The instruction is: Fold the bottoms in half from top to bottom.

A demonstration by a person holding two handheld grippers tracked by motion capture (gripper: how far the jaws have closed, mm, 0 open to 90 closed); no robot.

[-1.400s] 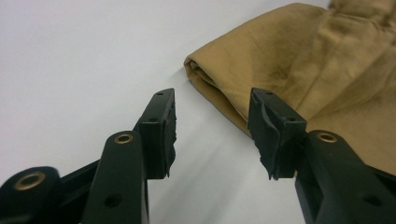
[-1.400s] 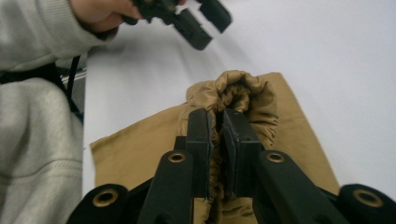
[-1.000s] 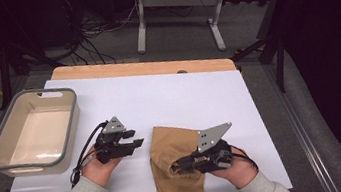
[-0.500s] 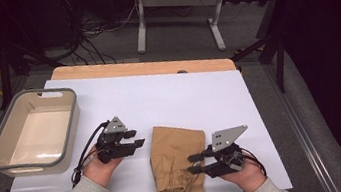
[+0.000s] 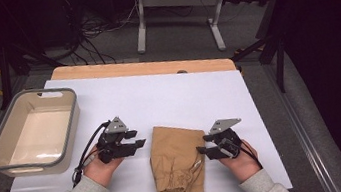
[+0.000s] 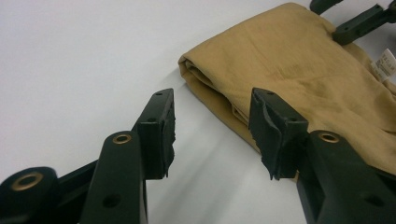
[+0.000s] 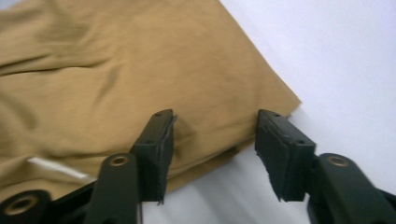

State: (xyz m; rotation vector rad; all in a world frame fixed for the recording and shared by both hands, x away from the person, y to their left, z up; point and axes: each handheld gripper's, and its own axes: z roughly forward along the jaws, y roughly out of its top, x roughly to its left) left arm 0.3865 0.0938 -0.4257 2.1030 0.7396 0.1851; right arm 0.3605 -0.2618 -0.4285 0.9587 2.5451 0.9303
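**Beside the folded cloth, both claws empty**

Left of the tan folded cloth (image 5: 177, 158) on the white worktop (image 5: 168, 96), the left claw (image 5: 134, 139) gapes. Right of it, the right claw (image 5: 205, 151), jaws just opening, holds nothing. Folding looks done; binning likely remains.

One folded tan garment (image 5: 177, 158) lies on the white surface (image 5: 183, 94). One grey bin (image 5: 32, 133) stands there too. Two claws are counted: the left claw (image 5: 135, 138) and the right claw (image 5: 202, 144).
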